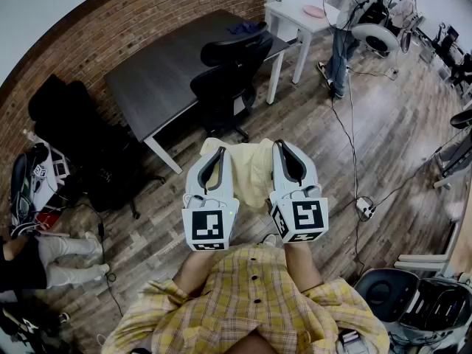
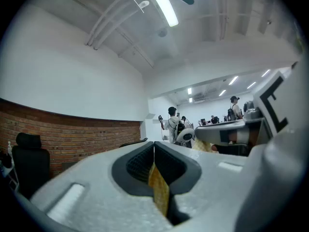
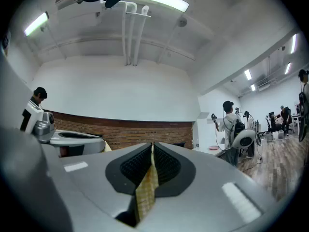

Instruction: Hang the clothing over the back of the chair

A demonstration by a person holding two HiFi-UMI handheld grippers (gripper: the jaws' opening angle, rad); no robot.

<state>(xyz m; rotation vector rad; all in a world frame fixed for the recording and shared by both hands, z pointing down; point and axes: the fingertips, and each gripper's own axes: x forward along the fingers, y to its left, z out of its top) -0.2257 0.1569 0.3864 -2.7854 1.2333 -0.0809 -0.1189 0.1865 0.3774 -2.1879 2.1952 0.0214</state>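
Wood-floored room, brick wall: pale yellow cloth garment (image 1: 251, 169) held up, not yet hung.
Your left gripper (image 1: 217, 157) and right gripper (image 1: 282, 150) each pinch its fabric, jaws closed on it. The black office chair (image 1: 225, 76) stands apart ahead, its back bare. Carrying and draping remain.

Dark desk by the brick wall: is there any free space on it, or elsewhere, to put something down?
Yes. The dark desk is bare from its near corner up to the blue item at the far end. Open floor lies right of the black chair, crossed by cables. Crowded: the black gear by the brick wall.
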